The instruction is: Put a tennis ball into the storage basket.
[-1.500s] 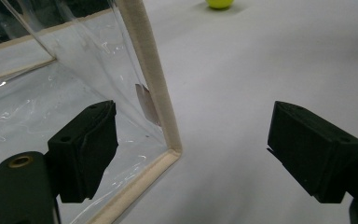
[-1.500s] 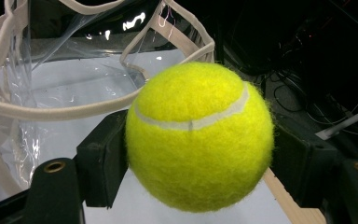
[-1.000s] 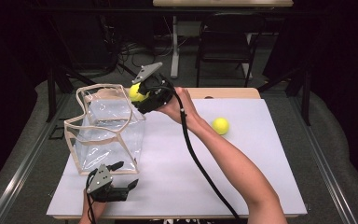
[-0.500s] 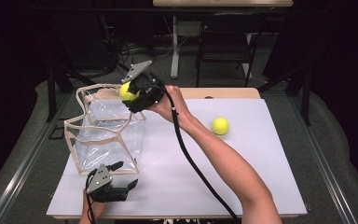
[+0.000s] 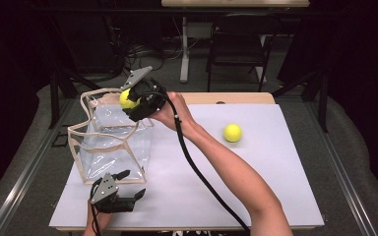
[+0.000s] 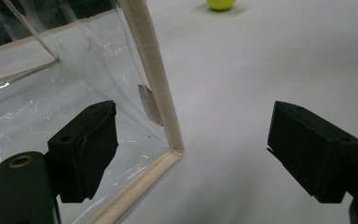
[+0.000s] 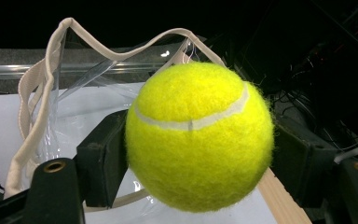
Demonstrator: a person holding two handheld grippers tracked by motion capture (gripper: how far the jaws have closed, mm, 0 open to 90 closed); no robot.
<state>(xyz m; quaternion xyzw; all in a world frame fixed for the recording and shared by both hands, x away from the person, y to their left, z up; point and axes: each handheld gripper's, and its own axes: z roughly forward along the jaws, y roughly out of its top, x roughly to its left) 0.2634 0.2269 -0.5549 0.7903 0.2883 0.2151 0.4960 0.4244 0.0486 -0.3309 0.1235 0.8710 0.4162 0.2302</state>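
Note:
My right gripper [image 5: 128, 100] is shut on a yellow tennis ball [image 5: 127, 99] and holds it in the air over the far right rim of a clear plastic bag [image 5: 109, 142] with cream trim. In the right gripper view the tennis ball [image 7: 198, 135] sits between both black pads, with the bag's wavy rim [image 7: 46, 79] behind it. A second tennis ball [image 5: 232, 132] lies on the white table [image 5: 256, 182] to the right. My left gripper [image 5: 134, 184] rests open near the table's front edge, at the bag's near corner [image 6: 170, 140], with nothing between its jaws.
A wooden strip [image 5: 226, 98] runs along the table's far edge. A dark chair [image 5: 241, 49] and a table leg [image 5: 183, 49] stand beyond it, with cables on the floor. Grey metal rails [image 5: 24, 172] flank the table.
My right gripper has carried the ball to the left, from beside the bag's far right corner to over its rim. The left gripper has stayed put.

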